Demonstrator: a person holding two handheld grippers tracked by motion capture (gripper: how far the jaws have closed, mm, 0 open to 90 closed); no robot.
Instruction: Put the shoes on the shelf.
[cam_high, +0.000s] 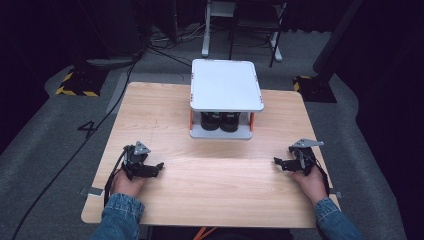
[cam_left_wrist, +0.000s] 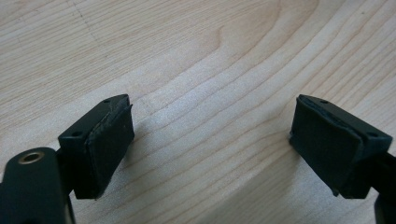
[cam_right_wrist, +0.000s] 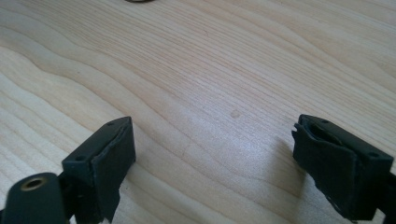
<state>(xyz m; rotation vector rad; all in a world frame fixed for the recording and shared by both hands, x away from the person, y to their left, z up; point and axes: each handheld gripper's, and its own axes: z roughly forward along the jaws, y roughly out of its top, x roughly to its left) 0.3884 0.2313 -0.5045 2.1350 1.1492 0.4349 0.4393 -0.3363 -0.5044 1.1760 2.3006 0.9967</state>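
Left claw (cam_high: 159, 166) and right claw (cam_high: 276, 161) are seen in the high view low over the wooden counter (cam_high: 210, 195), jaws apart, nothing held, tips turned inward toward each other. A white two-tier stand (cam_high: 226, 85) is placed at the far middle of the counter; two dark objects (cam_high: 220, 121) are tucked on its lower shelf, side by side, type not resolvable. These lie ahead of both claws and between them, roughly equidistant, so neither hand is judged clearly nearer. Any reach is expected forward and inward.

Left gripper view: left claw (cam_left_wrist: 210, 140) is spread wide, bare wood grain between the pads.

Right gripper view: right claw (cam_right_wrist: 212, 163) is likewise spread wide, nothing between the pads.
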